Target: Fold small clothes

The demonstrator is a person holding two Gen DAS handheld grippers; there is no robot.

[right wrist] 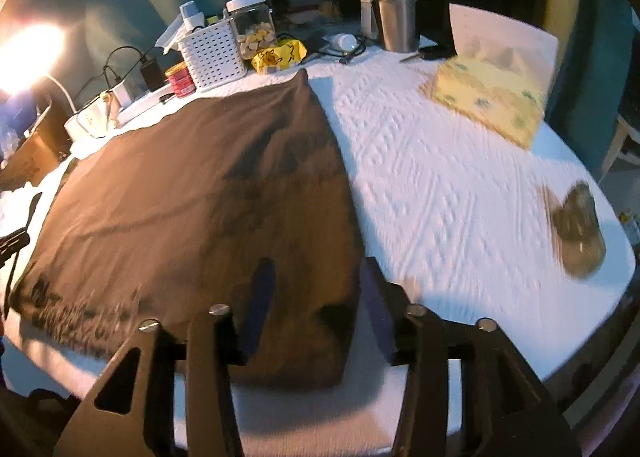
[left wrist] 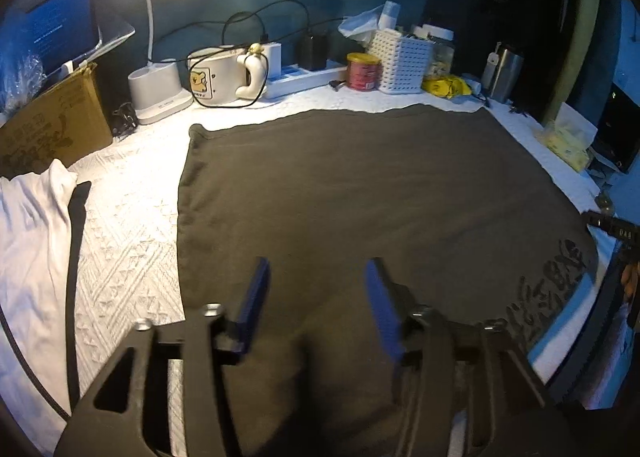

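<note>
1 dark garment (left wrist: 360, 193) lies flat on the bench (left wrist: 128, 225), 1 white garment (left wrist: 28, 241) at 9 o'clock, both tools, left (left wrist: 316, 297) and right (right wrist: 316, 297), spread and empty.

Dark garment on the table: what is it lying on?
The dark garment lies flat on a white textured table cover, which shows around its edges. The cover beneath the cloth is hidden, so anything under it cannot be seen.
</note>
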